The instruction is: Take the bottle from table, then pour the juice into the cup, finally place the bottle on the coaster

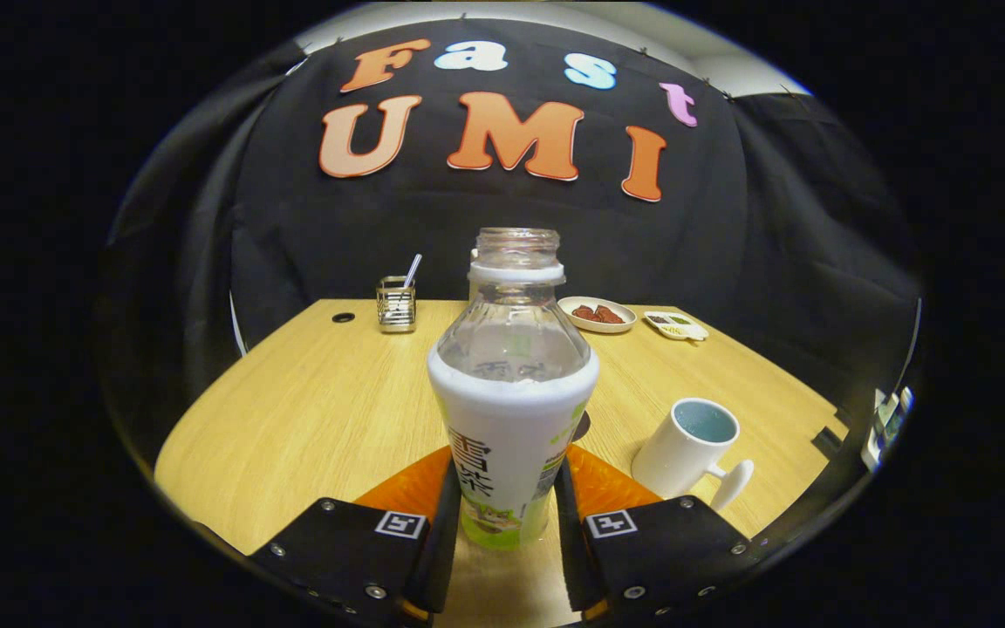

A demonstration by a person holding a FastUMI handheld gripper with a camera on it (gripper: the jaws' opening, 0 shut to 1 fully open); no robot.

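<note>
- Jaws (502, 510) clamp the uncapped bottle (511, 401) upright over the table (311, 410).
- Cup (686, 449) stands just to its right, near the fingers.

Beyond: a wire holder (396, 304), a plate (597, 314) (red food, perhaps) and a small tray (676, 324).

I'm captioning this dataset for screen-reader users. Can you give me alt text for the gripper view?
The gripper has its fingers shut on an uncapped bottle standing upright on a wooden table. A white cup stands to its right; beyond are a metal holder and two small dishes.
</note>
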